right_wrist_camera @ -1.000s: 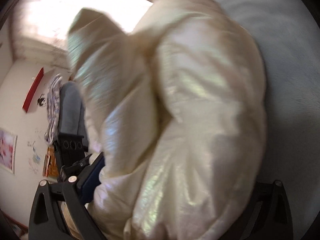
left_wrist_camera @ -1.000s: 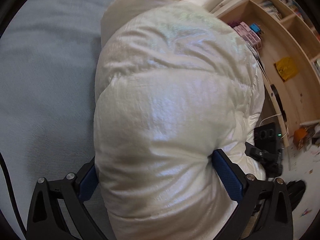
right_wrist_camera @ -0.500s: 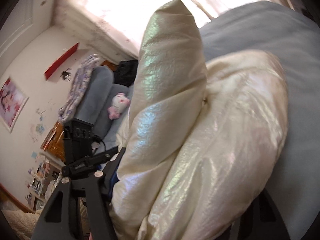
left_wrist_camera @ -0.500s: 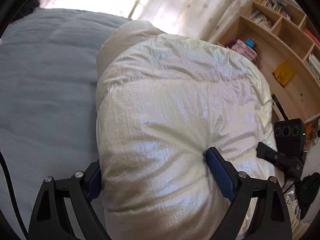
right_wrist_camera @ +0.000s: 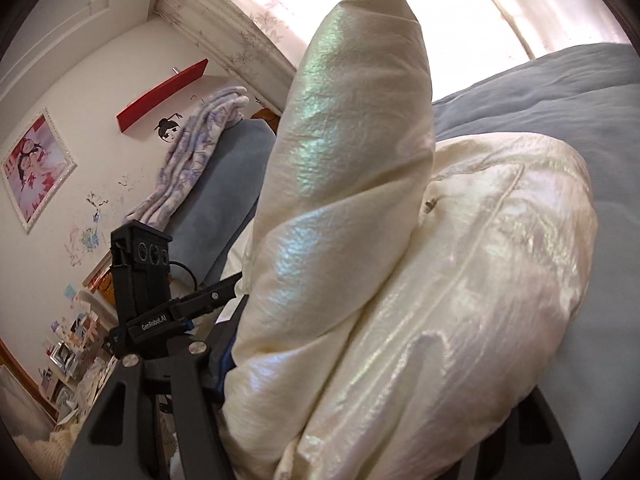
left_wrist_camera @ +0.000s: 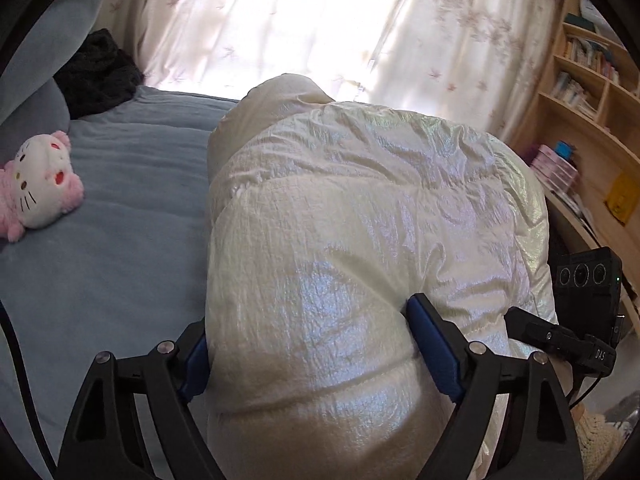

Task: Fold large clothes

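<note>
A puffy cream-white padded jacket is bunched into a thick bundle above the blue bed. My left gripper has the near end of the bundle between its blue pads; the jaws are closing and press into the fabric. In the right wrist view the jacket fills the frame, one padded part standing up like a cone. My right gripper is shut on that bundle, its right finger mostly hidden by fabric. Each view shows the other gripper's black body at the bundle's side.
A pink and white plush toy lies on the bed at the left, near a blue pillow and a black garment. Bright curtains hang behind. A wooden bookshelf stands at the right. A patterned cloth drapes over the headboard.
Both grippers have risen and swung with the jacket between them, so the window, the plush toy and the wall came into view. Both grippers' jaws have narrowed on the fabric.
</note>
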Available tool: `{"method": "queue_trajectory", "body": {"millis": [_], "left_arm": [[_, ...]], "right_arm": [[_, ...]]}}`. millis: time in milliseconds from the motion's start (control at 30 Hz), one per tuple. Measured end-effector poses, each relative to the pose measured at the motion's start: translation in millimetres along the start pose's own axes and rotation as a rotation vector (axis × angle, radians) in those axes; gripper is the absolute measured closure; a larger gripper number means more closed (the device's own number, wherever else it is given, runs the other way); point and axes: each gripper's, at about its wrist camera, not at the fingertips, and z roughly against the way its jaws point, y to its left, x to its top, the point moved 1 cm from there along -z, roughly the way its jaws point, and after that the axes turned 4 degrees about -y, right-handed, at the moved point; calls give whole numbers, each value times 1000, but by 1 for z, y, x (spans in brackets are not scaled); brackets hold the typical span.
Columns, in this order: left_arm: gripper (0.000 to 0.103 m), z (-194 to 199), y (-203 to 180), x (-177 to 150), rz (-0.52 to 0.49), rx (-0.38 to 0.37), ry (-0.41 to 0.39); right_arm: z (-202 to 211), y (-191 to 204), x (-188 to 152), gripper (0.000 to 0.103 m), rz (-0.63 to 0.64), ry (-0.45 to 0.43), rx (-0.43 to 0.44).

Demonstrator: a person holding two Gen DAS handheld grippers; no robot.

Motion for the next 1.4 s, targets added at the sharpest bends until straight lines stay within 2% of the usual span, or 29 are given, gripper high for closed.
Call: {"method": "queue_trajectory", "body": {"millis": [67,133,233,267,300,333,367,467,600,733,900,1033,1200,1400], "left_arm": [[19,-17,47,9,12,19,1],[20,-42,74,18,19,48,-7],[20,-74,122,12,85,77,12],[18,-72,135,8,102,73,10],[17,-72,147,5,116,69,5],[15,-71,156,0,121,64,-1],[15,-69,161,-6,121,61,-3],[14,-61,165,-10,97,77,-2],[14,-42,163,-17,56,144,15],[14,-13,147,-27,43,211,37],[14,19,103,-35,7,239,70],[14,60,46,-43,-31,248,63],[14,115,-25,-50,-64,243,37],[13,176,-99,-70,-62,258,-1]], "right_arm": [[-45,-8,4,39,-9,4,13],[-84,-19,4,39,-10,11,12],[-134,-41,-3,38,-39,37,-10],[-146,-47,-8,37,-54,46,-15],[-157,-52,-14,31,-68,57,-19],[-162,-52,-19,25,-71,62,-21],[-165,-52,-23,22,-67,66,-25],[-161,-50,-31,20,-52,79,-64],[-149,-43,-32,18,-70,134,-139],[-118,-30,-33,18,-82,166,-205],[-79,-13,-37,18,-47,171,-317],[-55,22,-40,18,-34,190,-390],[-5,58,-50,15,-43,214,-462],[71,114,-64,15,-17,185,-518]]}}
